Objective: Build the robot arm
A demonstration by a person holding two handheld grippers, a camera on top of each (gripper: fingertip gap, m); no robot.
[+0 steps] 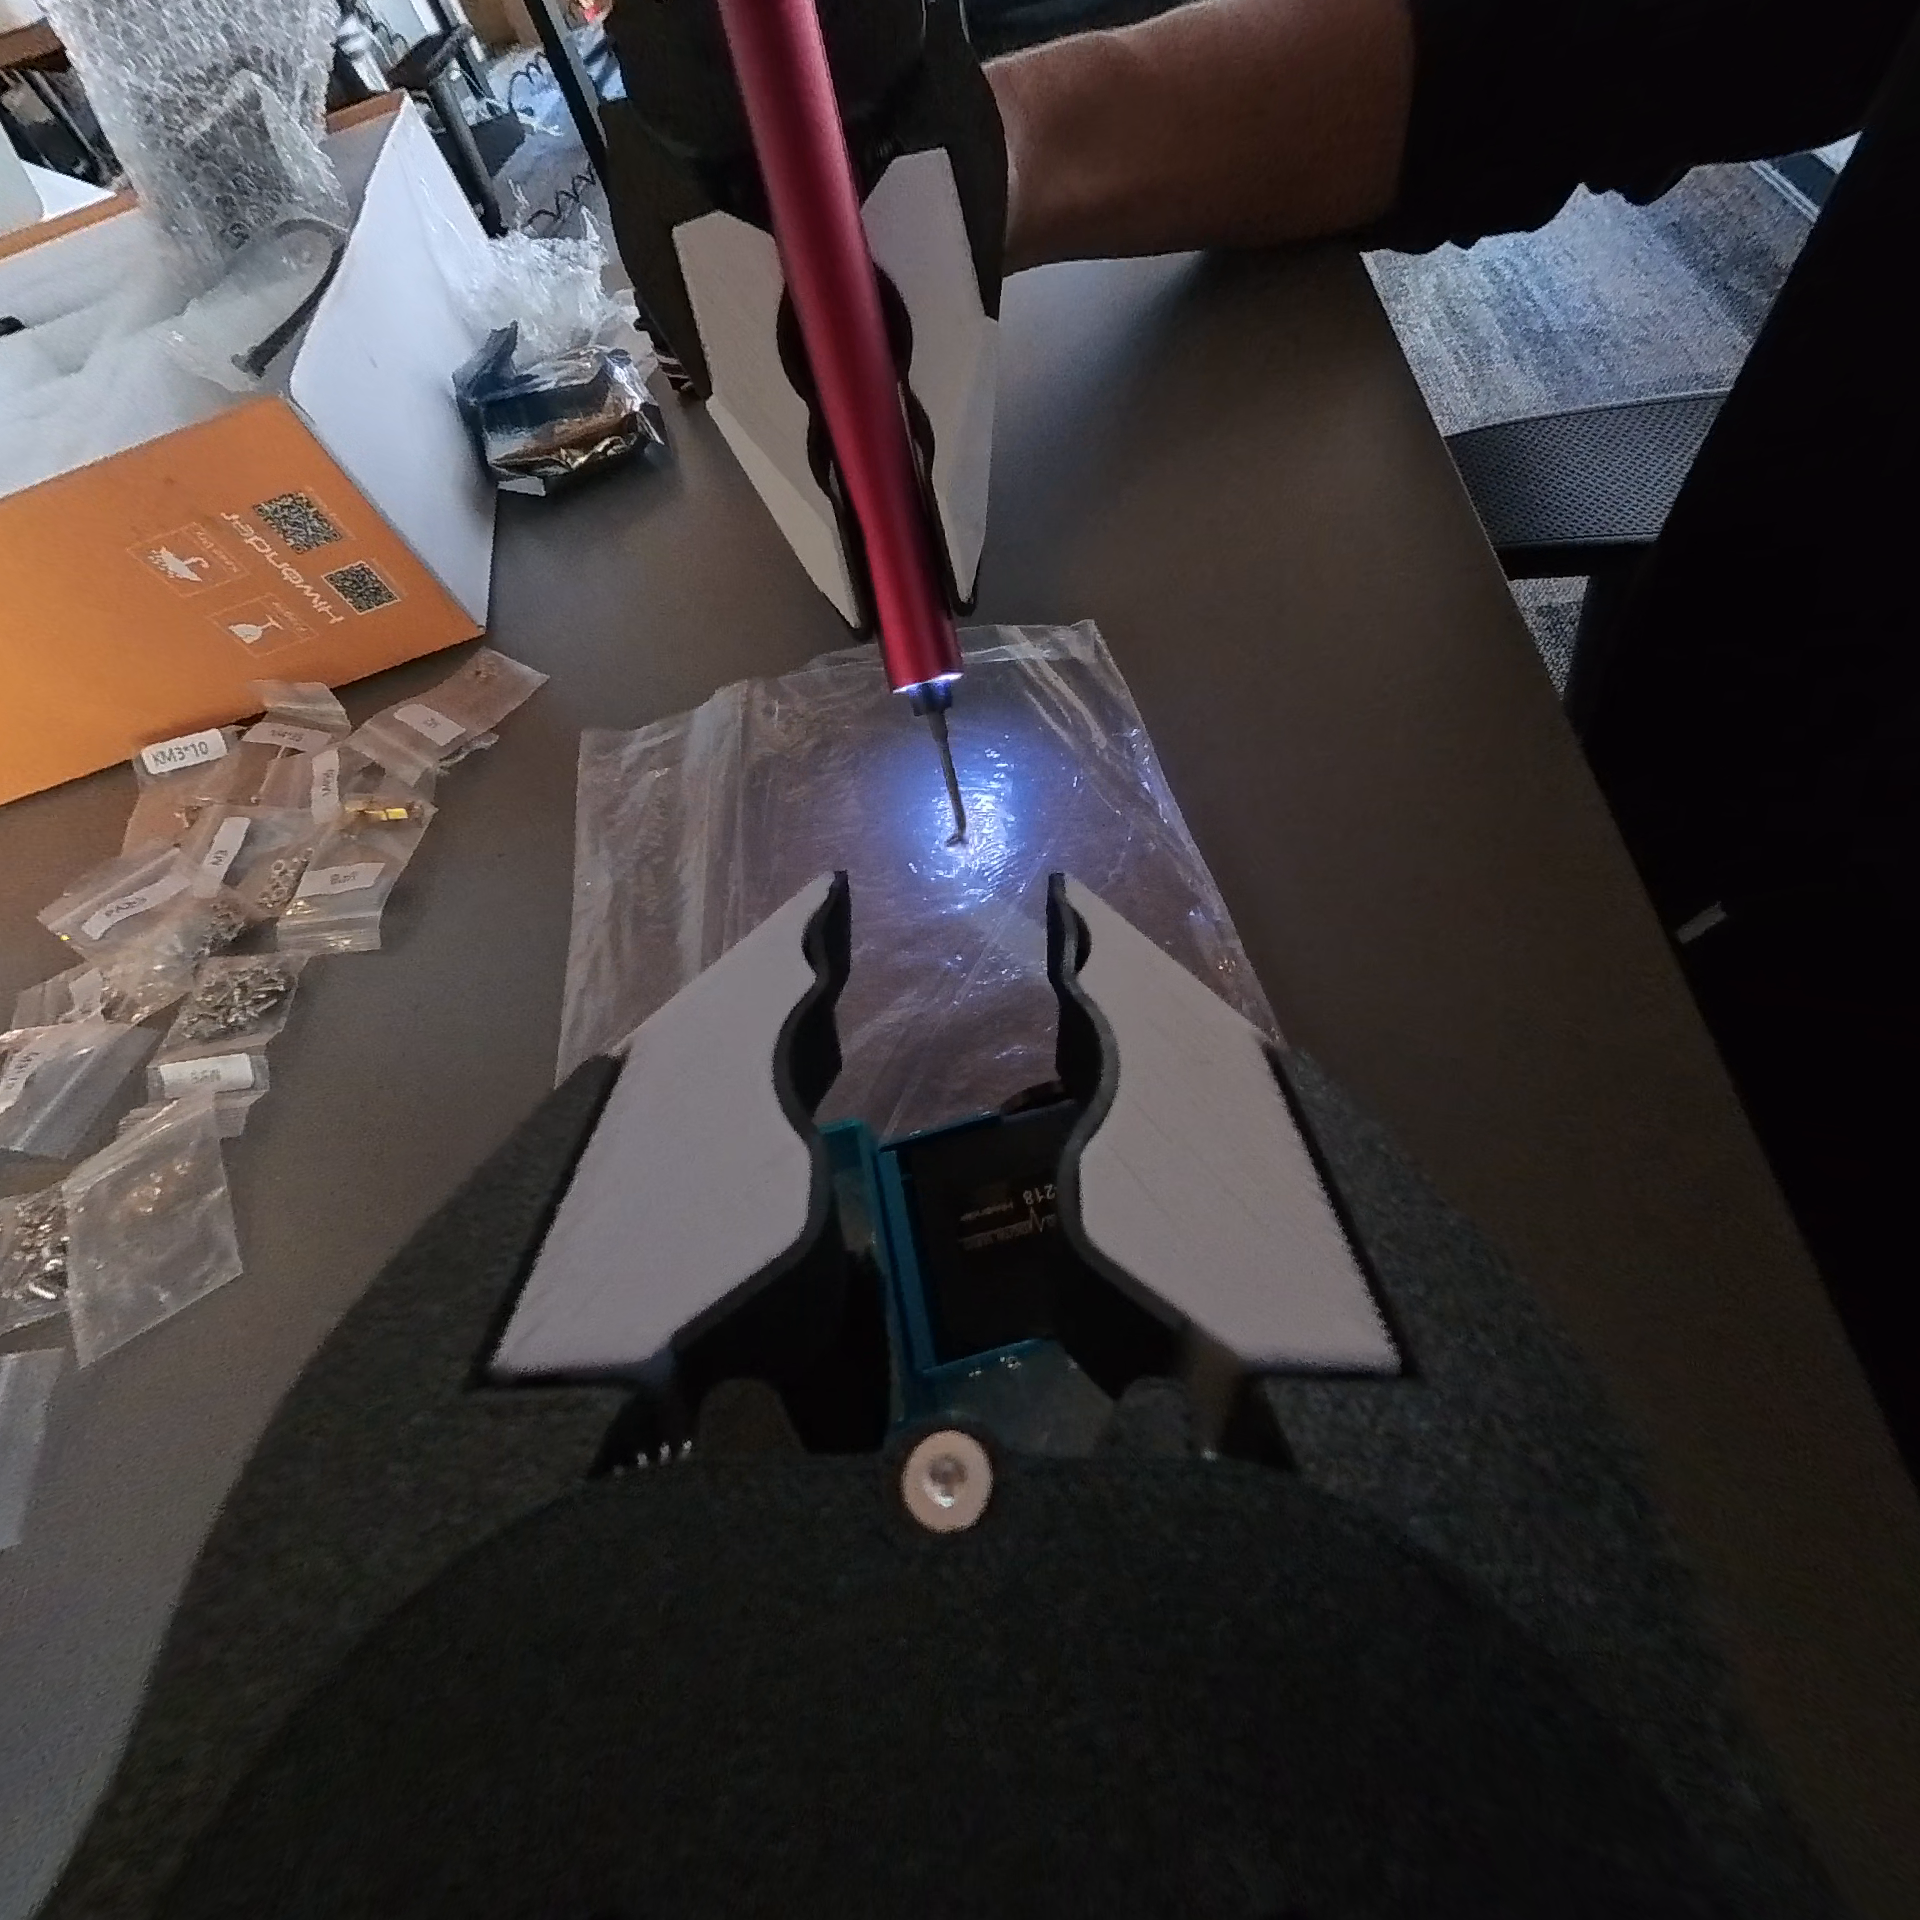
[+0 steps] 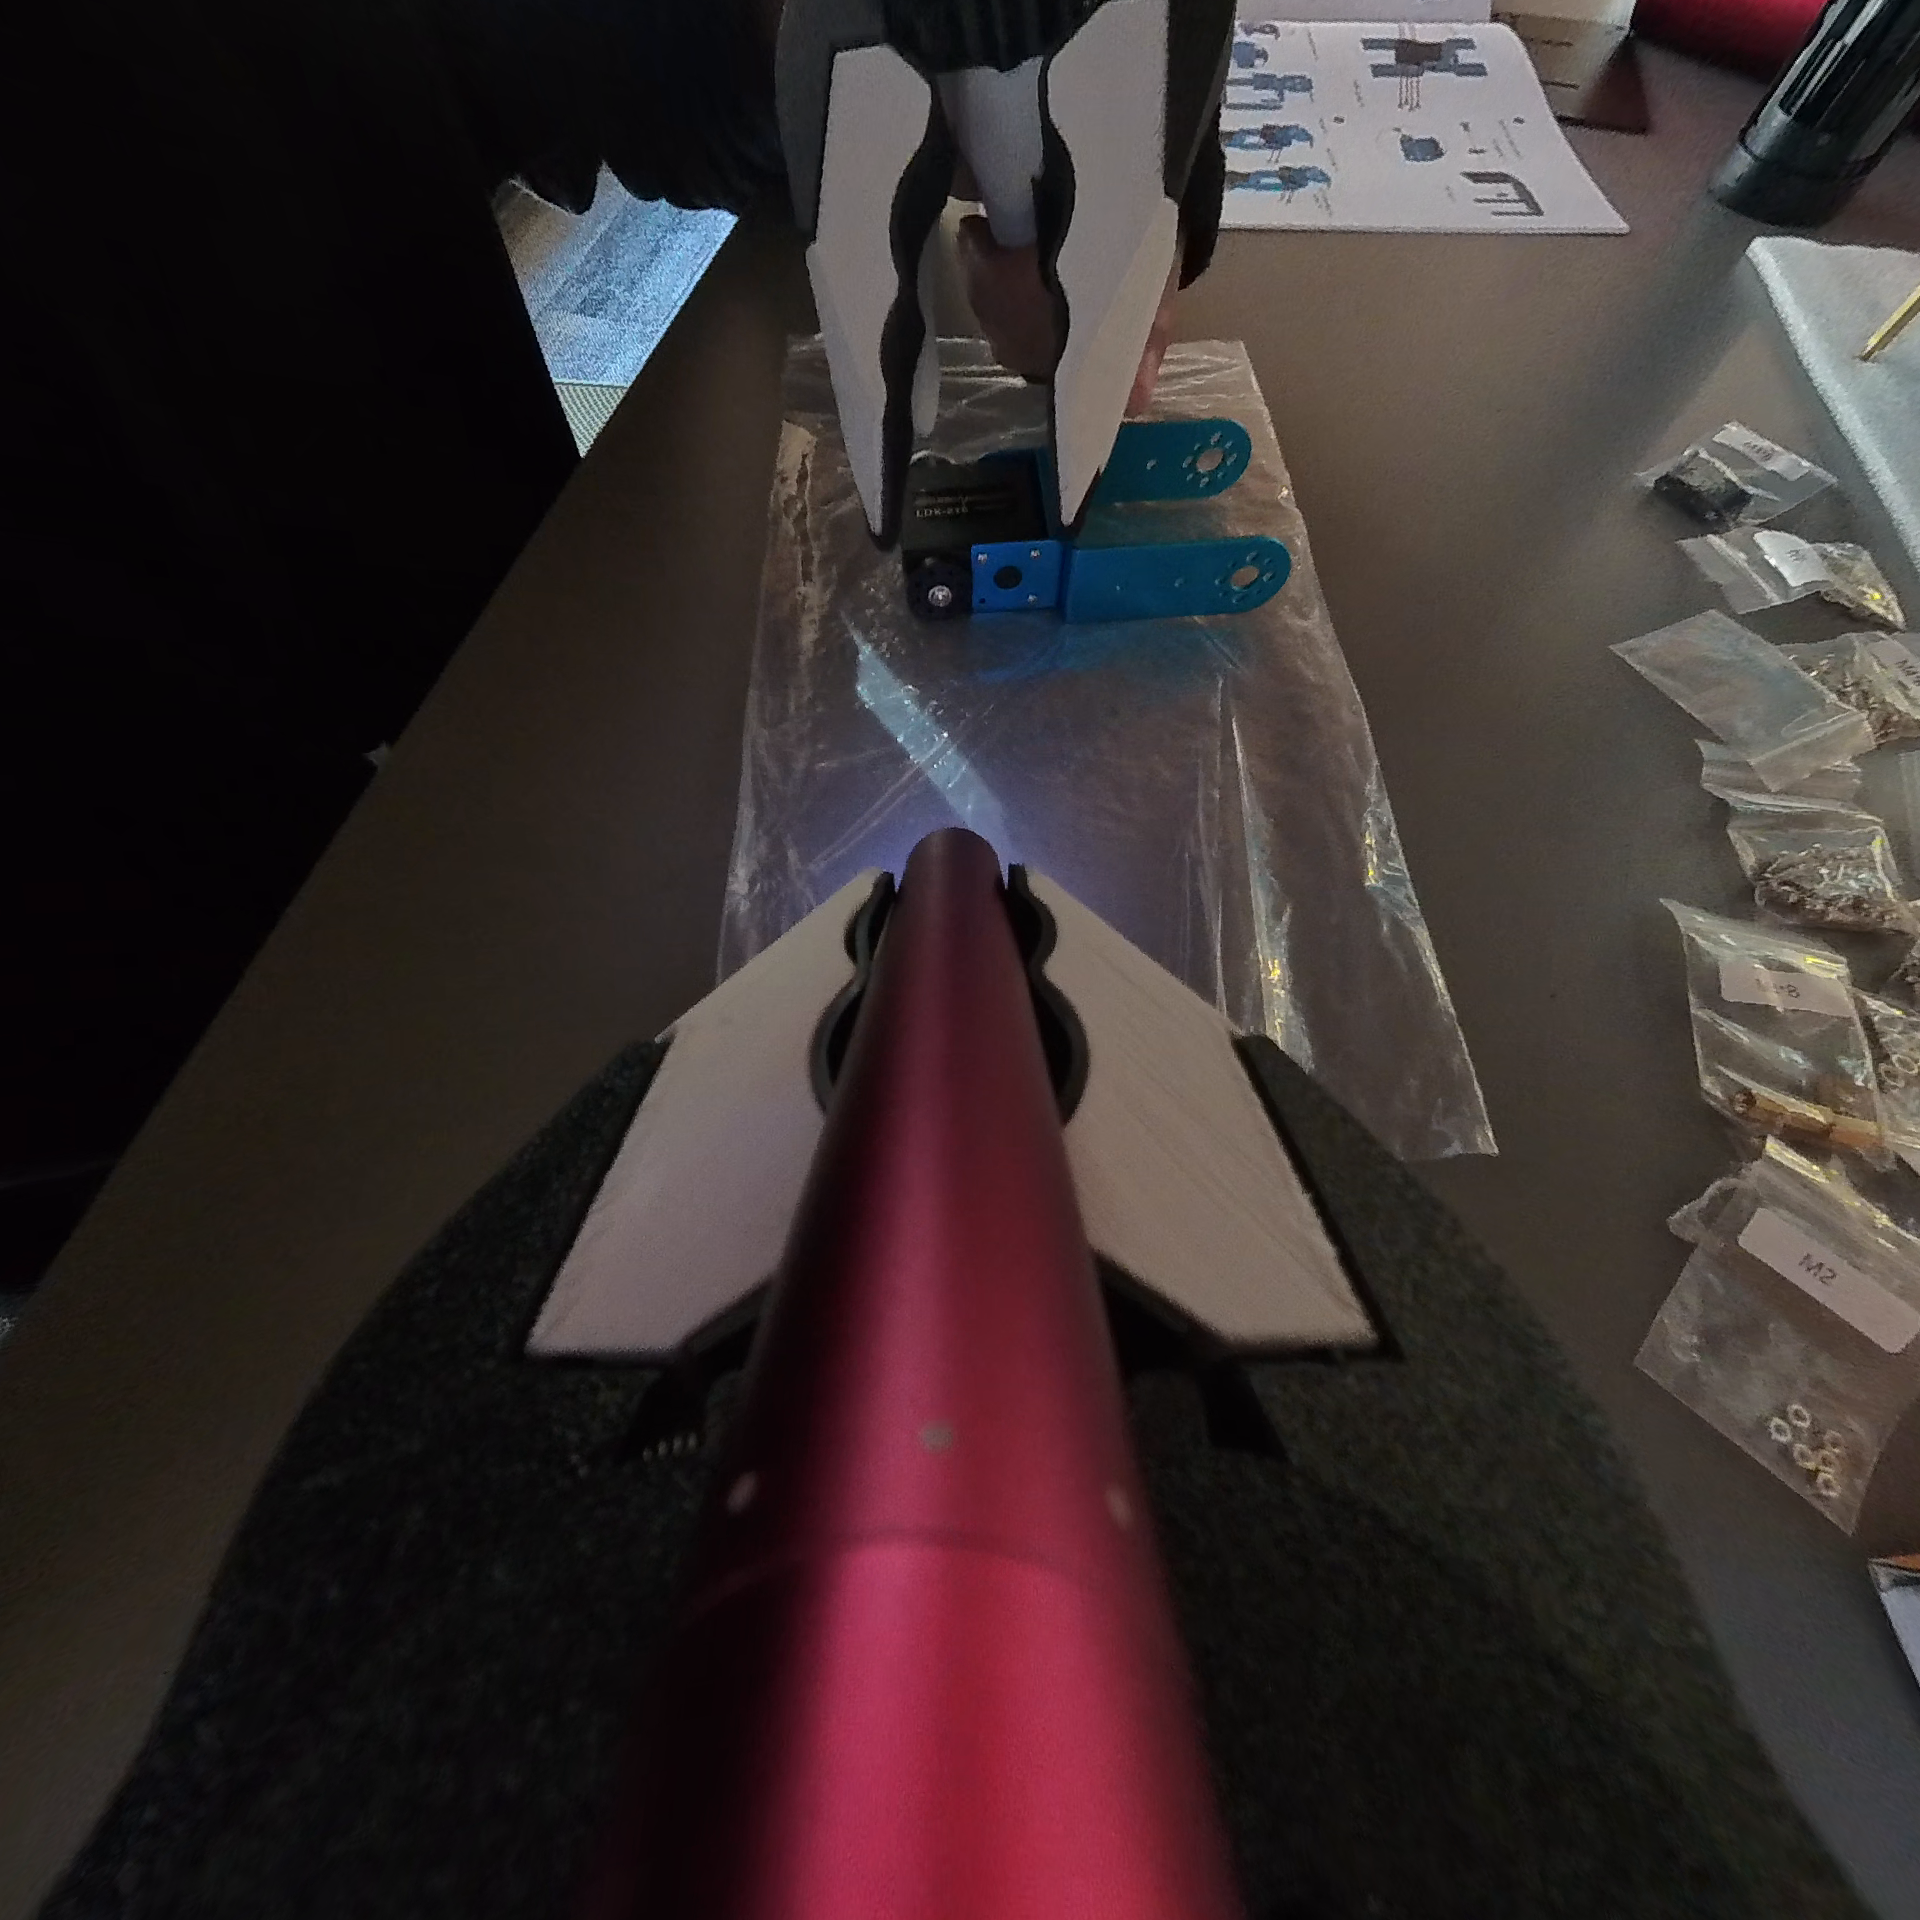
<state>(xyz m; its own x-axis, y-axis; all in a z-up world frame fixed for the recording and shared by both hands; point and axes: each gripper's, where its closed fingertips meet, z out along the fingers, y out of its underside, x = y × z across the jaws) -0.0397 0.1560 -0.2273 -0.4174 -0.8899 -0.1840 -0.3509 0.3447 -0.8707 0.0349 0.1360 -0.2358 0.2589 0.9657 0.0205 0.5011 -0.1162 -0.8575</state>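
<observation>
Two grippers over clear bag [image 2: 1049, 790] on dark surface [image 1: 1299, 520]. Right gripper [image 2: 951, 883] fingers clamped on red screwdriver [image 2: 935, 1299], lit tip [image 1: 951, 800] at bag. Left gripper [image 2: 977, 509] fingers straddle black servo [image 2: 966, 504] in blue bracket [image 2: 1132, 587], contact unclear. Small screw bags [image 1: 208, 935] and orange box [image 1: 187, 582] nearby.

Wrist views face each other, close, low over table [image 1: 1195, 436]; share plastic bag [image 1: 790, 831] (lit patch).
</observation>
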